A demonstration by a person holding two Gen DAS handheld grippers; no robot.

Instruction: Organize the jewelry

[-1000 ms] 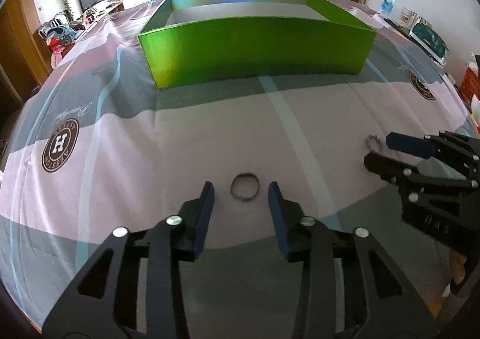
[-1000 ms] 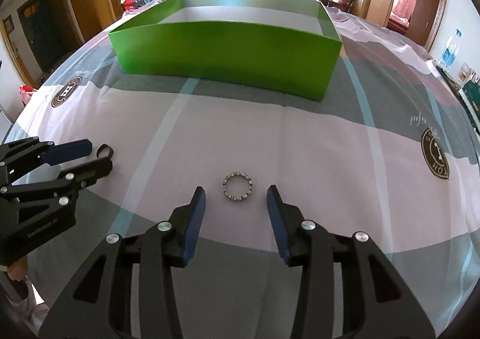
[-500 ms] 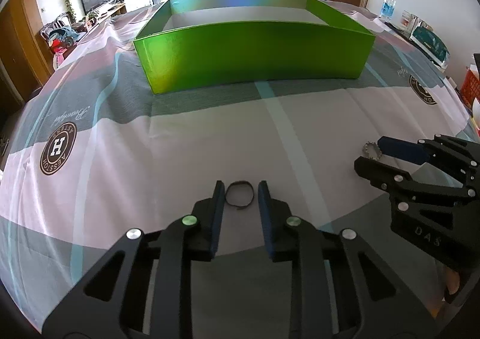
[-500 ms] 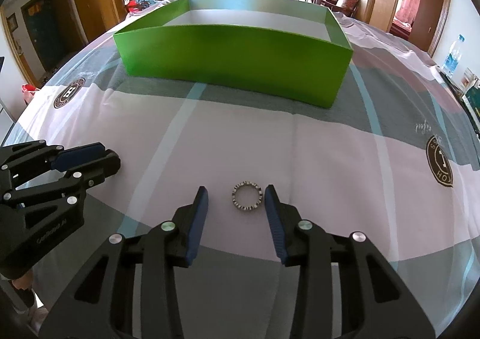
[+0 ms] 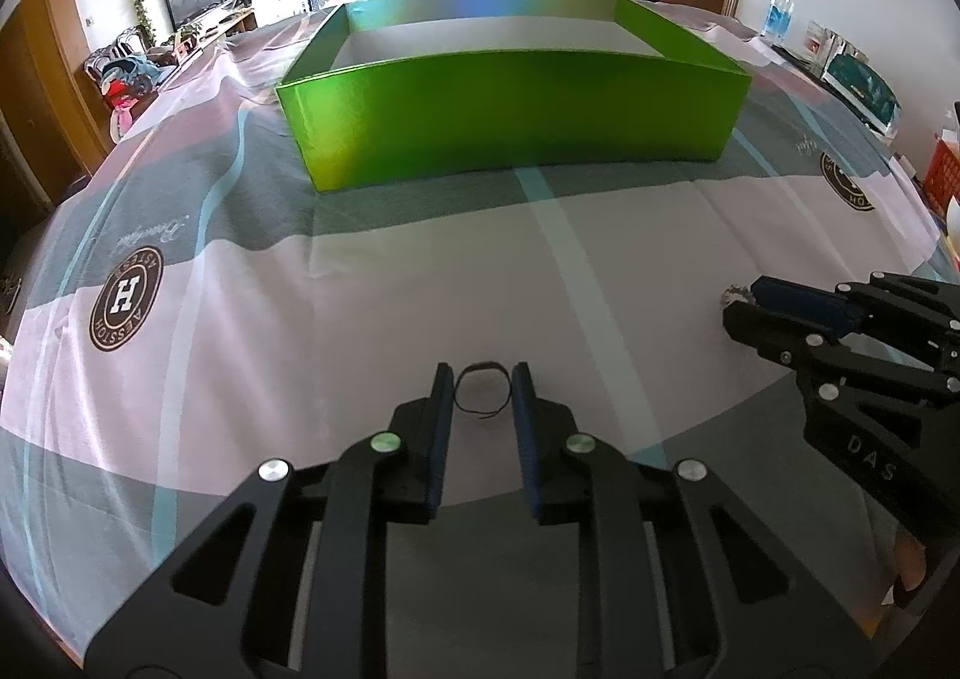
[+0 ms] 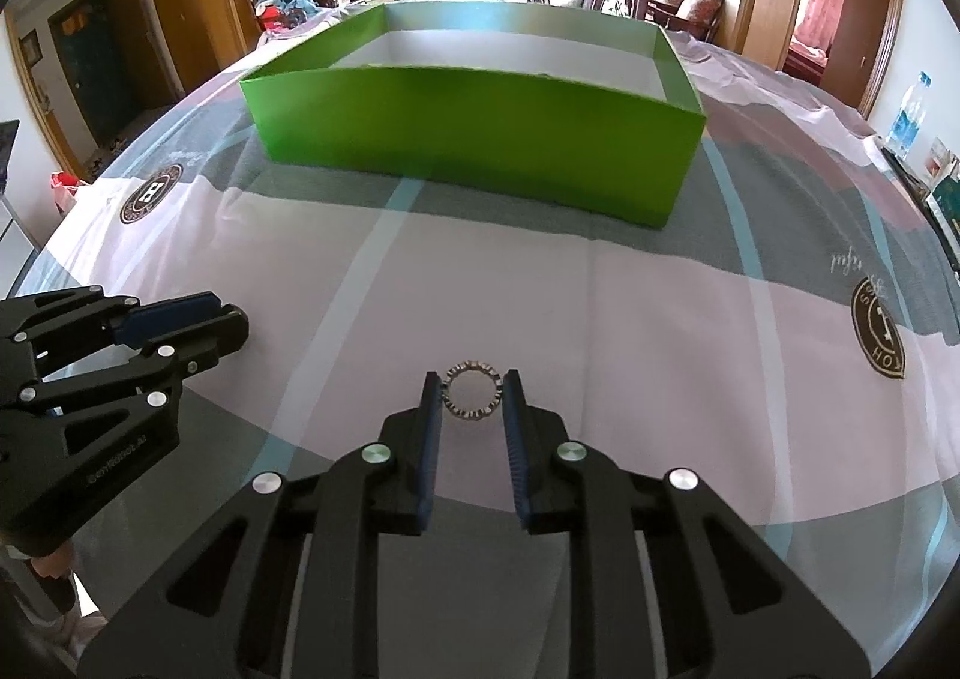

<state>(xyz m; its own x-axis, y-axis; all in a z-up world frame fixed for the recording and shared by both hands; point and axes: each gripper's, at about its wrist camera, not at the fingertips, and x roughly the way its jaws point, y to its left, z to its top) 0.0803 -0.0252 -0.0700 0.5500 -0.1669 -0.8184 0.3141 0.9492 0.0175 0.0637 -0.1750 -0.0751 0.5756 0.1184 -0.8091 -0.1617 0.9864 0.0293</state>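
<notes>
1. On the cloth-covered worktop (image 5: 252, 319), before the green box (image 5: 510, 114), the left gripper (image 5: 482, 388) pinches a thin dark ring (image 5: 482, 394)
2. Right gripper (image 6: 472, 394), jaws just closing, clasps a beaded ring (image 6: 472, 389)

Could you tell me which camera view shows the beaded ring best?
The right wrist view: the beaded ring sits centred between the right gripper pads, beads distinct. The left wrist view shows only a sliver of it beyond that gripper's tips, at the right edge.
</notes>
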